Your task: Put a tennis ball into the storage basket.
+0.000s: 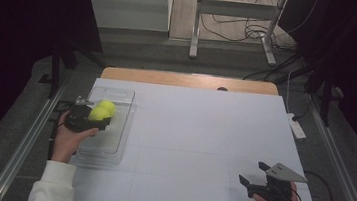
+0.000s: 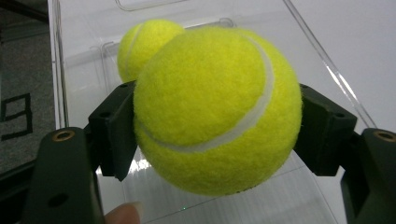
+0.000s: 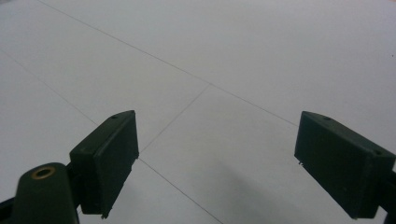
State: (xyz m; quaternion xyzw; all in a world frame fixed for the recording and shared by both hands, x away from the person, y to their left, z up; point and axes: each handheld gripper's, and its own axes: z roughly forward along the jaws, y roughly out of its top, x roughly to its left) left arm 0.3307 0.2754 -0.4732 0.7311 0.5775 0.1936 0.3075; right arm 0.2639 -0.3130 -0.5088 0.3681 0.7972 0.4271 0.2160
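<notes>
Your left gripper point(image 2: 205, 140) clamps tennis ball point(image 2: 217, 109) over clear tray point(image 1: 119, 124), second ball point(image 2: 144, 46) already lying inside. Step: placing. Next: lower beside second ball, then release. Your right gripper point(image 3: 215, 163) idle, jaws wide, holding nothing.

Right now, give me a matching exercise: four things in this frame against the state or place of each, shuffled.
Things:
1. left gripper
2. right gripper
3. second tennis ball
4. clear tray

States or places:
A. jaws apart over bare white table
B. lying in the tray, behind the held tennis ball
C. at the table's left side
D. shut on a tennis ball

Pairs: 1-D, 2-A, 3-B, 4-C
</notes>
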